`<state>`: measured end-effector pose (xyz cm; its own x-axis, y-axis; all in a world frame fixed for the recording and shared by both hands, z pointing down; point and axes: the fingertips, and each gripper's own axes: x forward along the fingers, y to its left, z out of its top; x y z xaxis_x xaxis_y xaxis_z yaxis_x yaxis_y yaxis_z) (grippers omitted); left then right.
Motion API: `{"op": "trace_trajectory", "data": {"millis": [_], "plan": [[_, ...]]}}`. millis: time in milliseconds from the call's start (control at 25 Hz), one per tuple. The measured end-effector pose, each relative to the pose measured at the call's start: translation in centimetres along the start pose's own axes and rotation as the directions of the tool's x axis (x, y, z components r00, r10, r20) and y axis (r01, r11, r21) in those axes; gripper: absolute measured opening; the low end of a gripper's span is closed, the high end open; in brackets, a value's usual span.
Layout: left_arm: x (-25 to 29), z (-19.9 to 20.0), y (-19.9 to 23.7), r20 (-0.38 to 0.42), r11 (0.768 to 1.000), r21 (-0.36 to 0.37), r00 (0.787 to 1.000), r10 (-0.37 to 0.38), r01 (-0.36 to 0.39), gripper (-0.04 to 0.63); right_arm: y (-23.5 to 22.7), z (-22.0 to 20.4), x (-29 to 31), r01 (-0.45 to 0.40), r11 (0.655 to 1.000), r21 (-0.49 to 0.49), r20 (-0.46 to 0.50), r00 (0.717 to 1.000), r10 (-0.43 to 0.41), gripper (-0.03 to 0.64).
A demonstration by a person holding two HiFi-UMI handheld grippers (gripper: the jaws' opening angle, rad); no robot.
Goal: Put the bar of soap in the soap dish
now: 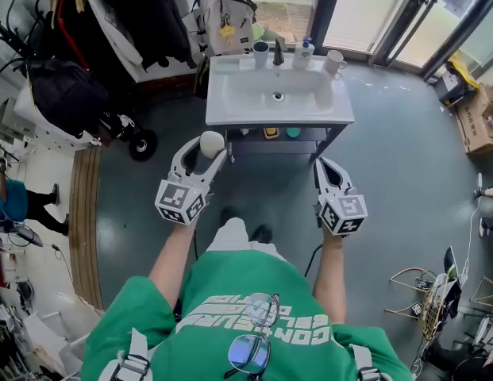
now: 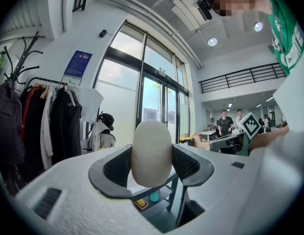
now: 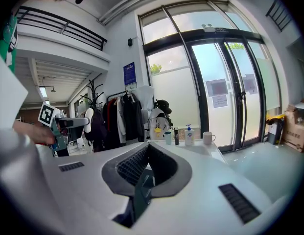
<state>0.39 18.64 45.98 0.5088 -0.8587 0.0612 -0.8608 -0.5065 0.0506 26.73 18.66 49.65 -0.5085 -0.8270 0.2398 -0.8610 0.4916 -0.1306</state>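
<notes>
Pale and oval, the bar of soap stands upright between the two dark pads of the left tongs, pinched at its middle so that its rounded top rises above them. From the head view it is held in the air over the grey floor, just short of the front edge of the white washbasin and towards the basin's left corner.

The right tongs are closed down narrow with nothing in them – their ribbed pads meet at the tip. They hang level with the left pair, in front of the basin's right corner.

Along the back rim of the basin stand a blue cup, a dark tap, a pump bottle and a white mug. On the shelf under it lie a yellow thing and a teal one. To the left hangs a rack of dark coats, with a pale backpack beside it – and the person's green shirt fills the lower edge
</notes>
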Motion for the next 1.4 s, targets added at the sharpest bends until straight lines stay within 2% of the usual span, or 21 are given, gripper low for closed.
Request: {"op": "trace_trajectory", "data": {"millis": [640, 1400], "plan": [[2.1, 0.7, 3.1, 0.042, 1.000, -0.015, 0.999, 0.013, -0.012, 0.259, -0.2, 1.4, 3.5, -0.011, 1.000, -0.025, -0.002, 1.000, 0.011, 0.012], [13.5, 1.4, 16.1, 0.031, 0.999, -0.026, 0.999, -0.030, 0.031, 0.259, -2.4, 5.3, 19.7, 0.010, 1.000, -0.013, 0.006, 1.000, -0.010, 0.014]]}}
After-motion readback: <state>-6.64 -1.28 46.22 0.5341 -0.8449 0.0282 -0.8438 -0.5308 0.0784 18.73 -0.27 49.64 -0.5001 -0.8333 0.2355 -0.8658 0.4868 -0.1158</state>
